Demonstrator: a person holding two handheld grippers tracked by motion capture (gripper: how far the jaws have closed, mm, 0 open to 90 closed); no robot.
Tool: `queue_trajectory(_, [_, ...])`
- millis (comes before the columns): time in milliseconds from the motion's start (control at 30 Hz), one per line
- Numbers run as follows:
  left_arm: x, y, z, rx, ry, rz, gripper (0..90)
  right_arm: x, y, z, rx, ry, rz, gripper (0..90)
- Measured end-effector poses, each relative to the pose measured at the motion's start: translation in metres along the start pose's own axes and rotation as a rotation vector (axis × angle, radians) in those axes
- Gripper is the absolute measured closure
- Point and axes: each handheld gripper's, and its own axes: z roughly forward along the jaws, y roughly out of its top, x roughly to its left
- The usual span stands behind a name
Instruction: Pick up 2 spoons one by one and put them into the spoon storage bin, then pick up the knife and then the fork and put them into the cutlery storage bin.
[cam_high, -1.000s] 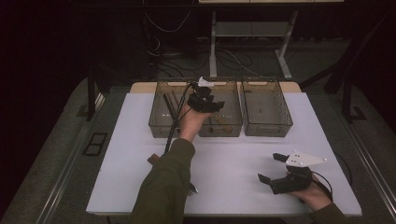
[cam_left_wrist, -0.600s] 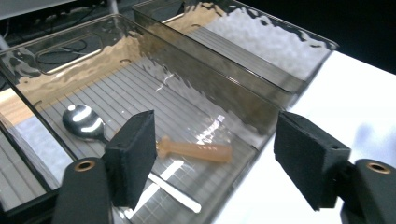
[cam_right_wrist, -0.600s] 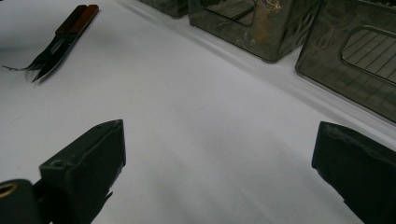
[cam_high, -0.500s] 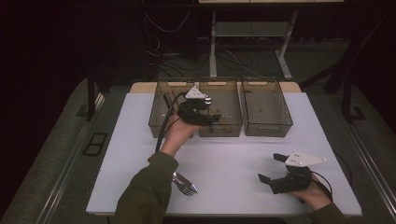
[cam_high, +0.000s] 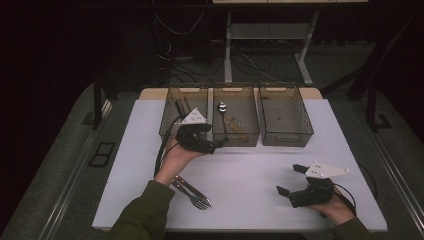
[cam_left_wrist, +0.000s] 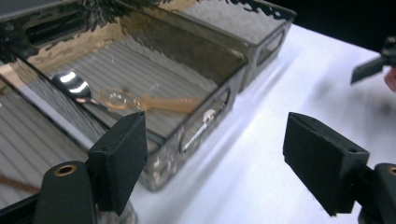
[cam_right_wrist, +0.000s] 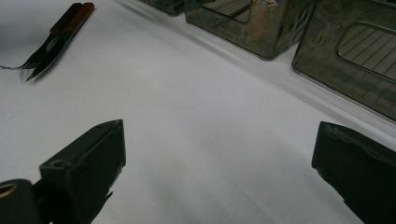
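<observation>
Open tool (cam_right_wrist: 215, 172) over white table (cam_right_wrist: 187, 121); forks (cam_right_wrist: 51, 39) far left.

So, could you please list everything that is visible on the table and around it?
Smoky transparent plastic bins: three, brown-grey, in a row at the table's far edge.
Shiny metal spoon: one, silver, in the middle bin.
Translucent amber plastic utensil: one, in the middle bin beside the spoon.
Dark sticks: apparently two, in the left bin.
Wooden-handled metal forks: two, on the table's near left.
White table: one.
Left tool: black, open, before the bins.
Right tool: black, open, near right.
</observation>
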Motion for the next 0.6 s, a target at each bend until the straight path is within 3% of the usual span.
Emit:
queue_trajectory(233, [-0.009,-0.02,-0.018,-0.006,-0.003,0.009,20.8,0.001,0.0,0.0,0.002,0.001,-0.003,3.1])
queue_trajectory(600, [-0.017,-0.049,-0.038,0.025,0.009,0.014,22.4,0.001,0.0,0.0,0.0,-0.002,0.001,3.1])
